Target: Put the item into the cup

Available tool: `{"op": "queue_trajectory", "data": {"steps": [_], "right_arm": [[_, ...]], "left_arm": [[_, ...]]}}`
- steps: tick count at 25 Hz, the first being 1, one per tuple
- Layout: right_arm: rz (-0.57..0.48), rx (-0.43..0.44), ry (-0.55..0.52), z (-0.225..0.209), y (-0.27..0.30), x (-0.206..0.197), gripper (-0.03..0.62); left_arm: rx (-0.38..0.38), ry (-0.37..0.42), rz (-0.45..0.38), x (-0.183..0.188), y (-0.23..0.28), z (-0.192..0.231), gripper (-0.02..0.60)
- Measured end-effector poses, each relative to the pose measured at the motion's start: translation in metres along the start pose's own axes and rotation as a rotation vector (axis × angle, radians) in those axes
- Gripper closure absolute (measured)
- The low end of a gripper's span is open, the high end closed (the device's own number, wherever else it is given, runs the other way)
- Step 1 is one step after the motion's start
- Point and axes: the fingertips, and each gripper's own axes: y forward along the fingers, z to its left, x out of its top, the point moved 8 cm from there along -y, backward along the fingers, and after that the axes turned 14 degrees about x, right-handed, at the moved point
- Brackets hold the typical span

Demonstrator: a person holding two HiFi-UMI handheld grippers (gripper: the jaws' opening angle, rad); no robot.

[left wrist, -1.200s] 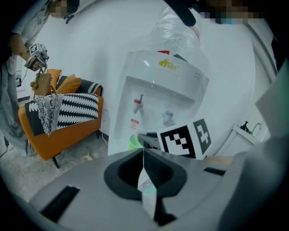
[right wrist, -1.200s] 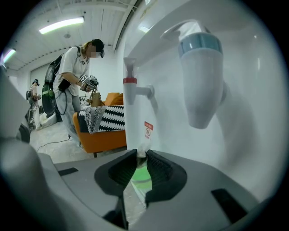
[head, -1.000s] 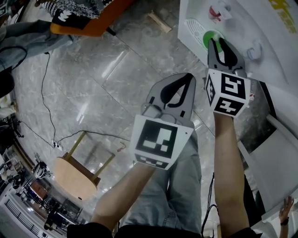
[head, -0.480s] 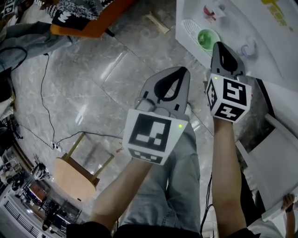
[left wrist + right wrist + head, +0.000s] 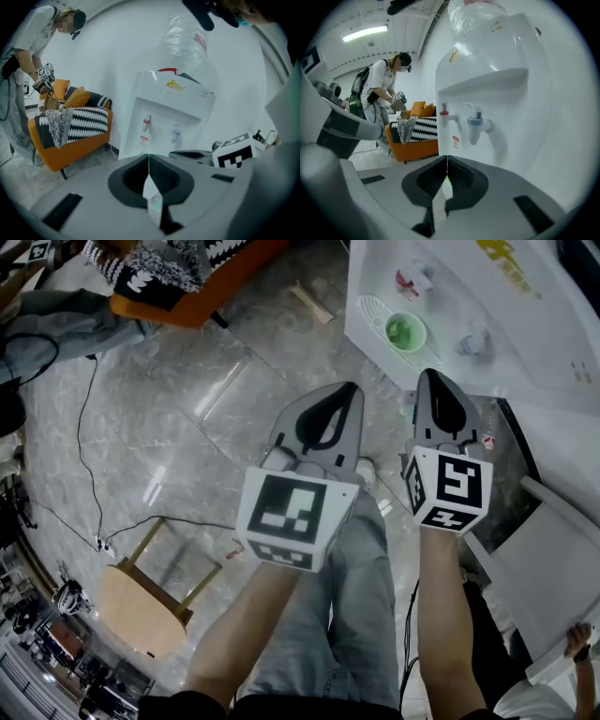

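A green cup [image 5: 406, 332] stands on the white drip tray [image 5: 372, 306] of a water dispenser [image 5: 487, 296], below its red tap [image 5: 410, 279] and beside the blue tap [image 5: 473, 338]. What lies inside the cup is too small to tell. My right gripper [image 5: 430, 377] is shut, its tips short of the dispenser's edge and apart from the cup. My left gripper [image 5: 349, 390] is shut too, over the floor to the left. In the left gripper view the left gripper [image 5: 149, 157] faces the dispenser [image 5: 173, 108]. In the right gripper view the right gripper [image 5: 447, 159] points below the taps [image 5: 476, 124]. I see nothing held in either.
An orange sofa [image 5: 178, 277] with a black-and-white throw stands at the far left, and another person [image 5: 28, 70] works beside it. A wooden stool [image 5: 141, 601] and a thin cable [image 5: 89, 456] are on the marble floor. A white cabinet [image 5: 553, 559] is at my right.
Both grippers have drawn back from the dispenser. The right gripper's tips were at the green cup a second ago; now the cup stands apart in full view.
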Motion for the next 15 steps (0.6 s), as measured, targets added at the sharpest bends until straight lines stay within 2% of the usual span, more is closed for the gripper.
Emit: {"op": "queue_trajectory", "data": {"steps": [8, 15], "right_arm": [[-0.044, 0.003, -0.052, 0.01, -0.056, 0.034, 0.582], [-0.123, 0.021, -0.056, 0.035, -0.101, 0.084, 0.583]], "left_arm": [[0.015, -0.038, -0.032, 0.006, -0.033, -0.009, 0.566], [0.07, -0.082, -0.114, 0.046, -0.074, -0.004, 0.568]]}}
